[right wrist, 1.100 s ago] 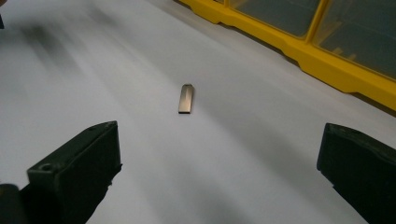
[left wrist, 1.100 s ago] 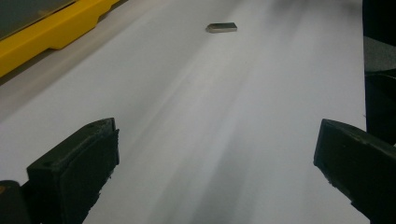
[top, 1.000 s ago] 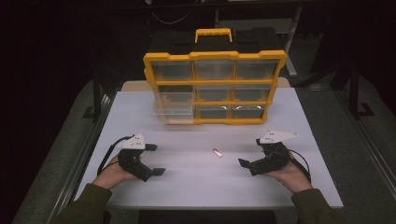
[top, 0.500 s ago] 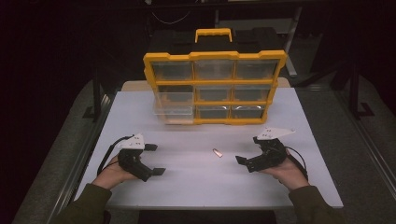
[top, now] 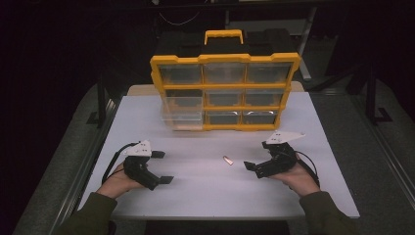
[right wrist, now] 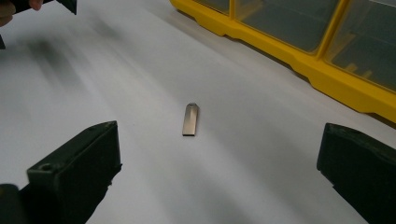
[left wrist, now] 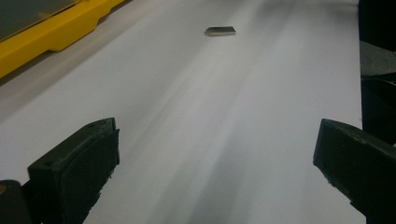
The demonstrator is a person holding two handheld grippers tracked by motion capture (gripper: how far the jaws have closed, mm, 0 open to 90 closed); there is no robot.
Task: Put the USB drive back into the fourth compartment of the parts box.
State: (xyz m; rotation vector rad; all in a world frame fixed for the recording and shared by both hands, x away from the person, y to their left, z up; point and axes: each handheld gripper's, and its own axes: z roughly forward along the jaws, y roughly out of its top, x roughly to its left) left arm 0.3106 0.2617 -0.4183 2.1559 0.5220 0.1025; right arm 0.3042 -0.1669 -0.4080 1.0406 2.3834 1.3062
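Nearest the person, the left gripper [top: 164, 167] rested at seven o'clock on the white counter [top: 205, 196] and the right gripper [top: 254, 169] at five o'clock, each held in a hand with its black jaws spread wide and empty. Between them, nearer the right gripper, a small flat silvery metal piece [right wrist: 190, 119] lay on the counter. Farther off, at twelve o'clock, stood a yellow organiser case with clear drawers [top: 225, 93].

Organizer [top: 225, 93] drawer contents too dim to tell, its pulled-out clear drawer [top: 182, 113] blurred, small flat metal piece [top: 227, 160] perhaps a tag, table [top: 303, 196] near edge cut off.
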